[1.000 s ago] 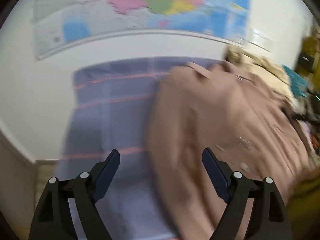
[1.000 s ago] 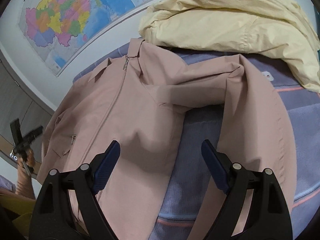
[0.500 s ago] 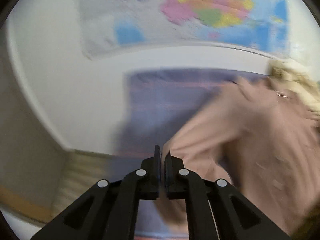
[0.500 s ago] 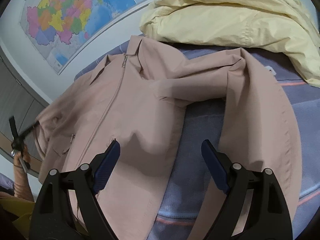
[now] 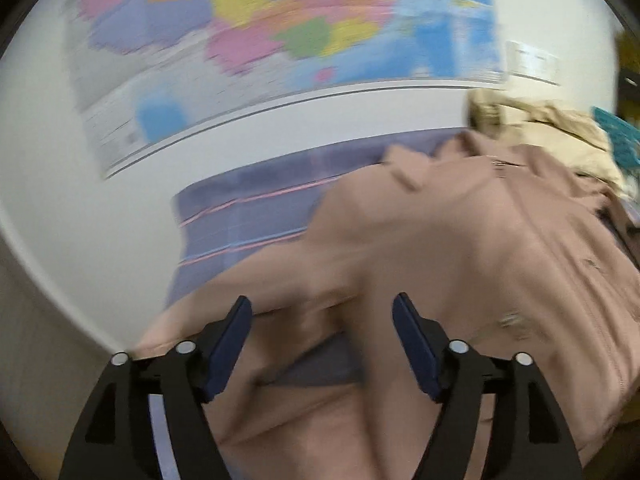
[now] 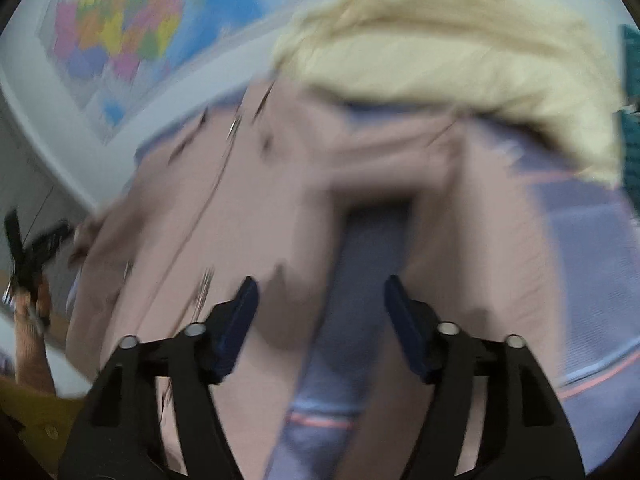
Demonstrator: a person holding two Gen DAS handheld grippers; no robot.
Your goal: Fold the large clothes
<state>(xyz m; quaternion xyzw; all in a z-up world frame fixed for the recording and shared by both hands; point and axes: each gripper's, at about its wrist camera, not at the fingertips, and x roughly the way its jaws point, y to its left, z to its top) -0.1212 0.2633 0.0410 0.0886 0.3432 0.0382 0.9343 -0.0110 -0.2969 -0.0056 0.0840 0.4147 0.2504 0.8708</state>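
Note:
A dusty-pink zip jacket [image 5: 460, 260] lies spread on a blue-purple checked cover [image 5: 248, 216]. One stretch of it reaches left to the cover's edge. My left gripper [image 5: 322, 302] hovers over that stretch. Its jaws are opening and nothing is pressed between the pads. In the right wrist view the pink jacket [image 6: 240, 208] shows its zip, and a sleeve is folded across. My right gripper [image 6: 321, 283] hangs above a gap where the cover [image 6: 592, 248] shows between body and sleeve. Its jaws are closing but still apart and hold nothing. Both views are blurred.
A cream jacket [image 6: 440, 48] lies bunched at the far side of the cover, also seen as the cream jacket [image 5: 540, 124] at the right. A coloured wall map [image 5: 280, 20] hangs behind. A person's hand [image 6: 32, 320] is at the left edge of the right wrist view.
The left gripper was open, shut at the jacket's left edge half a second ago, and now stands open again over the fabric. The right gripper's jaws have narrowed a little and its view has blurred.

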